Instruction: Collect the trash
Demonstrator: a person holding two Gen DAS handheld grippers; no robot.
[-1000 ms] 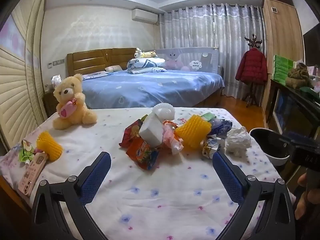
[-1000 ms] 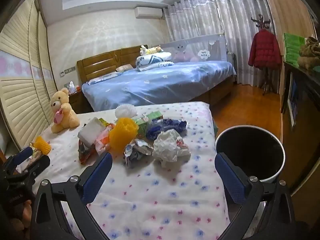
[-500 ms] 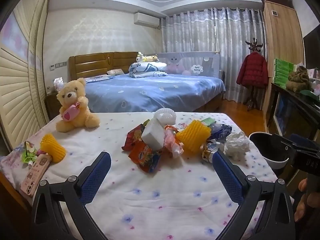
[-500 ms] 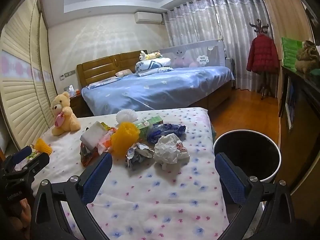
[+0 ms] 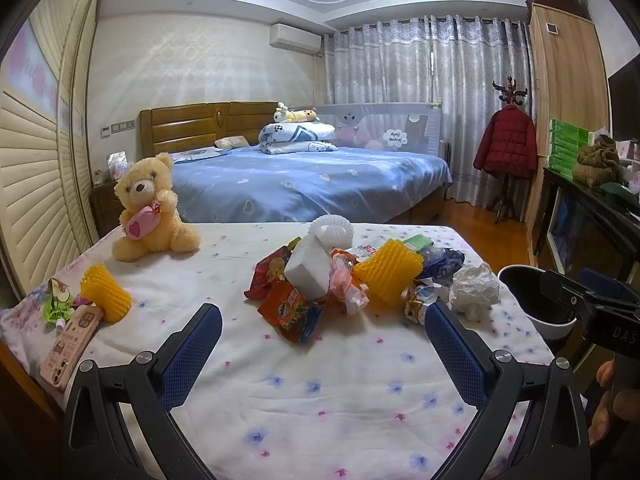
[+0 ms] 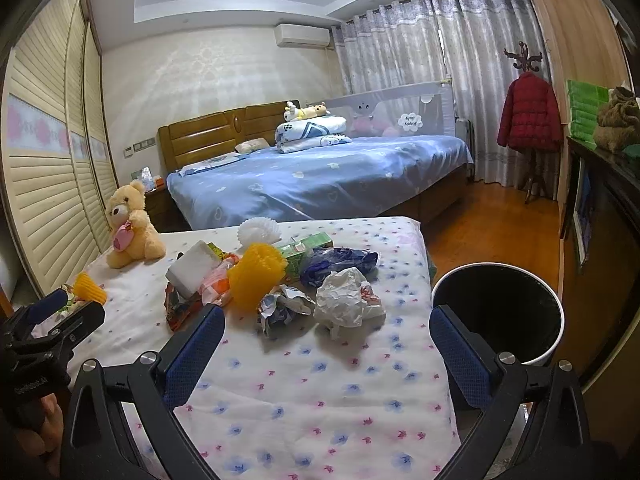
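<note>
A pile of trash lies mid-table on the flowered cloth: a red snack wrapper (image 5: pixel 294 310), a white foam block (image 5: pixel 307 269), a yellow foam net (image 5: pixel 387 276), crumpled white paper (image 5: pixel 474 290) and a blue bag (image 6: pixel 338 264). The crumpled paper (image 6: pixel 346 302) and a foil wrapper (image 6: pixel 282 306) lie nearest my right gripper. My left gripper (image 5: pixel 322 354) is open and empty, short of the pile. My right gripper (image 6: pixel 326 354) is open and empty, short of the paper. A black bin (image 6: pixel 498 310) with a white rim stands on the floor right of the table.
A teddy bear (image 5: pixel 150 210) sits at the table's far left. A second yellow net (image 5: pixel 106 294), a pink phone (image 5: pixel 70 346) and a green pouch (image 5: pixel 56 306) lie at the left edge. A blue bed (image 5: pixel 304 184) stands behind. A dark cabinet (image 6: pixel 604 216) lines the right.
Both grippers have tilted up and drawn back slightly, so the table and pile sit lower in view. Both stay open. No trash has moved.
</note>
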